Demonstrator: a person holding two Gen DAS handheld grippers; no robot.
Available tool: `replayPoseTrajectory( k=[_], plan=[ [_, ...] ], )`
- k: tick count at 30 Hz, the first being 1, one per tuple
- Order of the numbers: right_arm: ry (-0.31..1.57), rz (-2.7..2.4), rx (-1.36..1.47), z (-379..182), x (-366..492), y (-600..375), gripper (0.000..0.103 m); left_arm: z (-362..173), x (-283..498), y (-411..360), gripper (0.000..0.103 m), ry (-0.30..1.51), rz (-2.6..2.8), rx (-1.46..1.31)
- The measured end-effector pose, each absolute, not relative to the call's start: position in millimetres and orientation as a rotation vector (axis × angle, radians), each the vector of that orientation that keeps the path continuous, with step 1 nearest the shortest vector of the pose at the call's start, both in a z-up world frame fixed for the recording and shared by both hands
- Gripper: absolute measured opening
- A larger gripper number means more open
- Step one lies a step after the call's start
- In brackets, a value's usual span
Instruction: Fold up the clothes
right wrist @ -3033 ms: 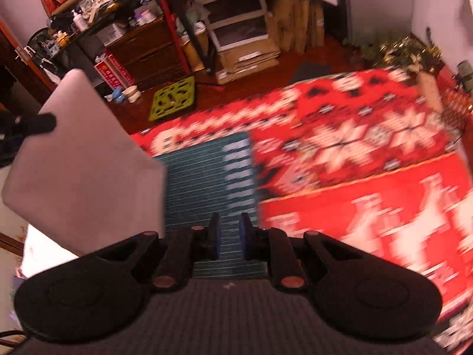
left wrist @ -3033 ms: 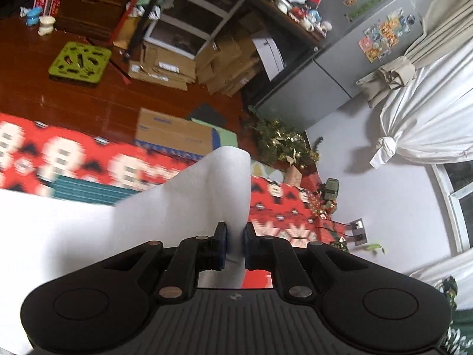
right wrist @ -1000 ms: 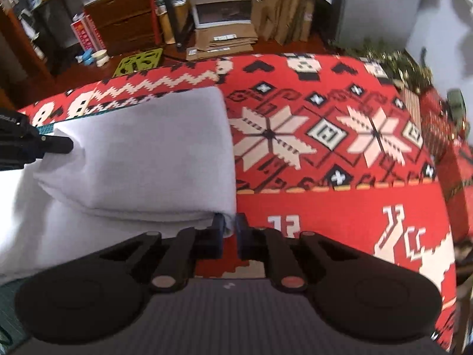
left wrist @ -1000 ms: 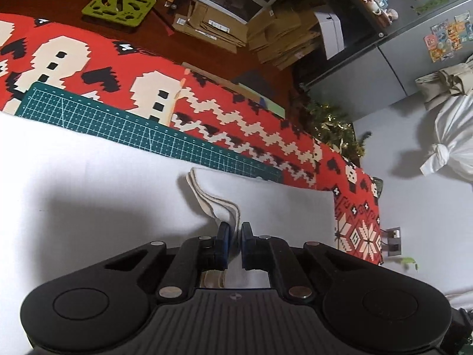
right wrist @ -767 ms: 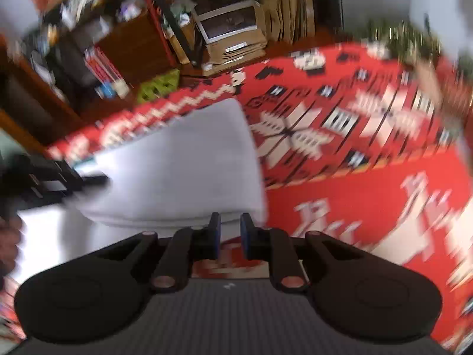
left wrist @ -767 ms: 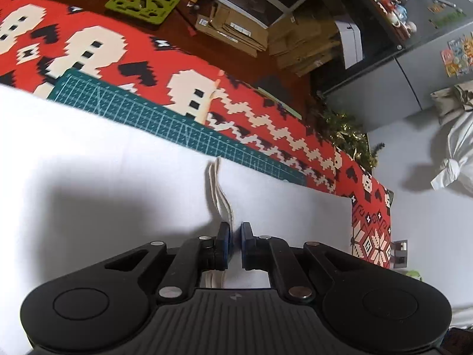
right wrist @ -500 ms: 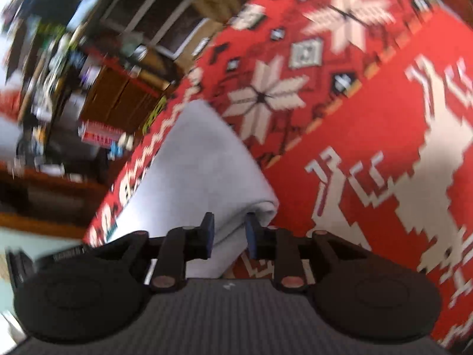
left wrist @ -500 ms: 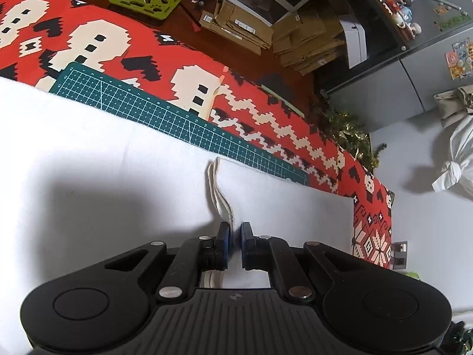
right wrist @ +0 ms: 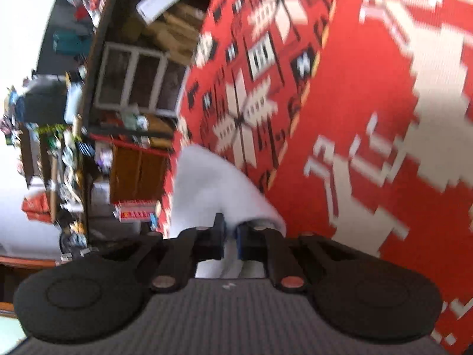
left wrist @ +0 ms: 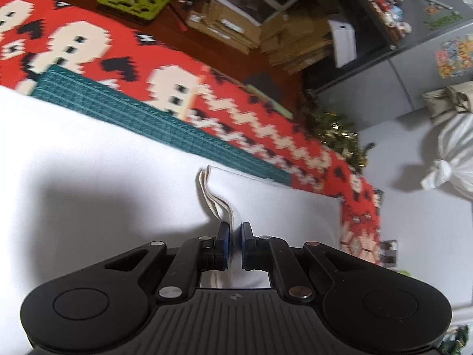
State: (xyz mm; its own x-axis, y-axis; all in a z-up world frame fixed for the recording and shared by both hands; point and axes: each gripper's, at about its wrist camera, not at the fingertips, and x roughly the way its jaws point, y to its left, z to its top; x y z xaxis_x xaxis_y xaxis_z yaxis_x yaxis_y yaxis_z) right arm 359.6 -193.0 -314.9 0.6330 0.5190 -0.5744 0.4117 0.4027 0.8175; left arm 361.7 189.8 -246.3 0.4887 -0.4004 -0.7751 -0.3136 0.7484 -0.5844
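Red patterned blanket (left wrist: 266, 136) covered the surface, a green cutting mat (left wrist: 165, 130) lying on it toward eleven o'clock. White garment (left wrist: 103, 183) lay spread over both. The left gripper (left wrist: 233, 244) pinched its hemmed edge. The right gripper (right wrist: 230, 236) was closing on a white corner toward twelve o'clock; a shallow bite could let the fabric slip and spoil the fold.
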Motion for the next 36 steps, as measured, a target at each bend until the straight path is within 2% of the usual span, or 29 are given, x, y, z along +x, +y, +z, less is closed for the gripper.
replayPoseTrajectory(
  k=[12,15,23,33,34,36],
  plan=[
    [0.980,0.084,1.222,-327,367,-206,0.014,-260,354,193,0.009,1.095,-0.021,-0.790],
    [0.979,0.077,1.178,-322,364,-213,0.009,-260,356,190,0.009,1.102,-0.030,-0.780],
    [0.981,0.009,1.125,-303,334,-240,0.010,-255,357,190,0.009,1.093,-0.027,-0.764],
    [1.150,0.237,1.012,-309,355,-190,0.010,-217,368,182,0.006,1.011,-0.104,-0.814],
    [1.152,0.220,0.987,-311,357,-188,0.003,-212,370,181,0.006,1.003,-0.115,-0.818],
    [1.123,0.189,0.953,-310,357,-191,0.000,-204,374,178,0.006,0.986,-0.133,-0.823]
  ],
)
